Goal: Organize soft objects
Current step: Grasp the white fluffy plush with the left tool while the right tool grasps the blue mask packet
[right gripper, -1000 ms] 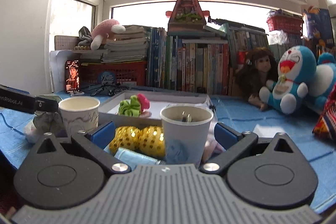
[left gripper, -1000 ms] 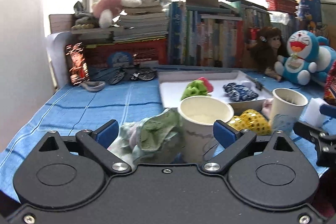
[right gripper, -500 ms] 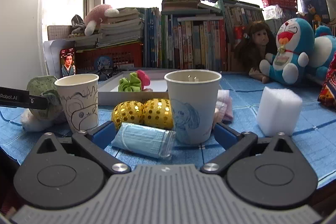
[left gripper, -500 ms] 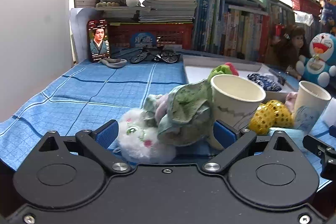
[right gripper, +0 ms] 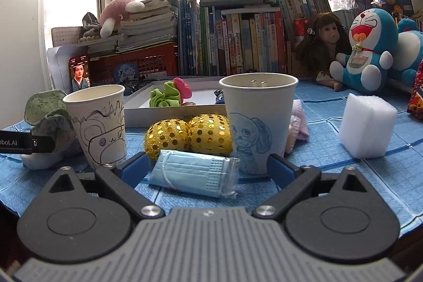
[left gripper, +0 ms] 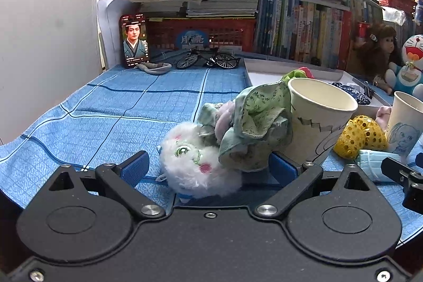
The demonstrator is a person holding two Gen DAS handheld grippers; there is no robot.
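Fingers of your left gripper (left gripper: 208,167) stand spread wide, one on each side of the white fluffy toy (left gripper: 197,163), which lies on the blue cloth (left gripper: 105,110) close to the table's near edge; they touch nothing that you can see. Leaning on that toy from behind is the green floral scrunchie (left gripper: 256,123), and it presses against the left paper cup (left gripper: 317,120), the one with the black scribbled drawing.

Your right gripper (right gripper: 207,168) is also wide apart and empty. Between its blue pads lies the wrapped blue face mask (right gripper: 194,172), flat on the cloth, near the front edge. Just behind the mask sit two gold sequin balls (right gripper: 189,135), touching each other, and beside them on the right stands the right paper cup (right gripper: 255,123) with the blue elephant sketch. A pink soft thing (right gripper: 298,123) peeks out from behind that cup. Farther right, apart from the rest, stands the white foam block (right gripper: 366,124).

Towards the back edge the white tray (right gripper: 158,115) holds a green scrunchie (right gripper: 165,98) and a pink one (right gripper: 183,87), touching. From the right wrist view, your left gripper's body shows at the far left, in front of the floral scrunchie.
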